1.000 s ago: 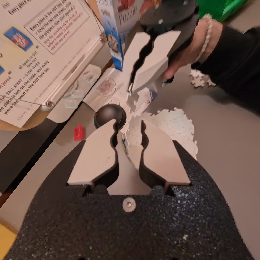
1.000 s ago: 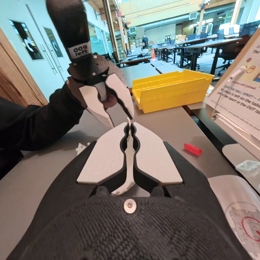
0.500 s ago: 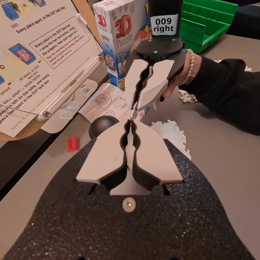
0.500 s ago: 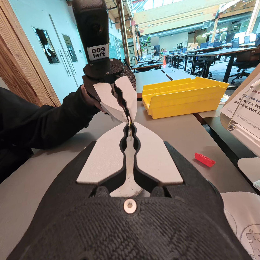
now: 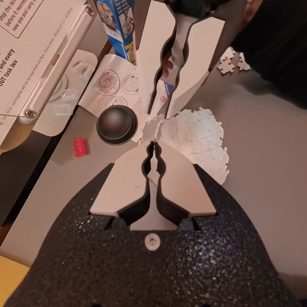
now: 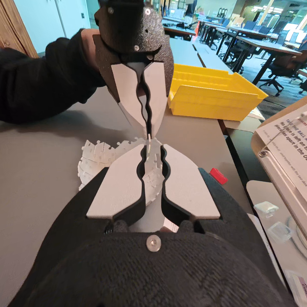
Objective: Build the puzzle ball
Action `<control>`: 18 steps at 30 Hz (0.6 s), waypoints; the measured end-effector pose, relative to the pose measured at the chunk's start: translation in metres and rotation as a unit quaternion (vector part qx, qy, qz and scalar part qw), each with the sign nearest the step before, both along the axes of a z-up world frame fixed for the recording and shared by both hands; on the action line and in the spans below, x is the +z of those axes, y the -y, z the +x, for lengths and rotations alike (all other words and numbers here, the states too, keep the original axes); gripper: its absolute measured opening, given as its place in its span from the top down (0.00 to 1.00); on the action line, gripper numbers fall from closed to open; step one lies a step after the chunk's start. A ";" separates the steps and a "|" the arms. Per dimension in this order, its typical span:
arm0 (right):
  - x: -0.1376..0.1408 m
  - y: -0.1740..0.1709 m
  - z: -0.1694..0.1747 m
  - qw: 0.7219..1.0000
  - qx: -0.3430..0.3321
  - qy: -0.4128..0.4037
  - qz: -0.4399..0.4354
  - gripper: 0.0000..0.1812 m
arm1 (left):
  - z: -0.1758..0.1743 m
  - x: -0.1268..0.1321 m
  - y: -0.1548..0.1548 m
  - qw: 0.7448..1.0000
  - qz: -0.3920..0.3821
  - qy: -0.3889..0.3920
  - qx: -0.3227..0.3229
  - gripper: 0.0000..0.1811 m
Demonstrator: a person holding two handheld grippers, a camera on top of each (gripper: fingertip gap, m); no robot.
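Observation:
A white, partly built puzzle ball shell (image 5: pixel 196 137) lies on the grey table; it also shows in the right wrist view (image 6: pixel 99 157). My left gripper (image 5: pixel 153 145) is shut on a small joined section of white puzzle pieces (image 5: pixel 150 131) and holds it against the shell's rim. In the right wrist view the left gripper (image 6: pixel 148 135) points down with that section (image 6: pixel 148 147) edge-on in its tips. My right gripper (image 6: pixel 153 146) is open, its tips either side of the section. It reaches down from above in the left wrist view (image 5: pixel 158 113).
A black dome stand (image 5: pixel 116 126), an instruction sheet (image 5: pixel 116 83), the puzzle box (image 5: pixel 119 25) and a red clip (image 5: pixel 80 147) lie left of the shell. Loose pieces (image 5: pixel 232 63) lie far right. A yellow bin (image 6: pixel 212 98) and a sign stand (image 6: pixel 282 149) are near. Only a small space, under 4 cm, lies between the two pairs of fingers.
My left gripper shut on the piece section that my right gripper held. My right gripper has opened. Both grippers came down to the shell on the table.

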State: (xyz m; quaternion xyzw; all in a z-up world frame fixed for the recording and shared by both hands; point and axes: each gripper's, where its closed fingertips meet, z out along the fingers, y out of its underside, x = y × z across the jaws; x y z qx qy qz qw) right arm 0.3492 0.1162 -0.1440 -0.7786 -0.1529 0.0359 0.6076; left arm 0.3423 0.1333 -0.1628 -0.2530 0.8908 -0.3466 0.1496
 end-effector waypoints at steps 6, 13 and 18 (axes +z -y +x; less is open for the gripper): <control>-0.008 -0.010 -0.005 0.999 0.000 0.023 -0.023 0.99 | -0.001 -0.006 -0.001 1.000 0.017 -0.007 -0.001 0.99; -0.017 -0.012 -0.006 0.998 0.004 0.037 -0.042 1.00 | 0.000 -0.010 -0.002 1.000 0.010 -0.023 0.005 0.99; -0.021 -0.013 -0.006 0.998 0.005 0.044 -0.052 1.00 | 0.001 -0.013 -0.003 0.999 0.007 -0.035 0.010 0.99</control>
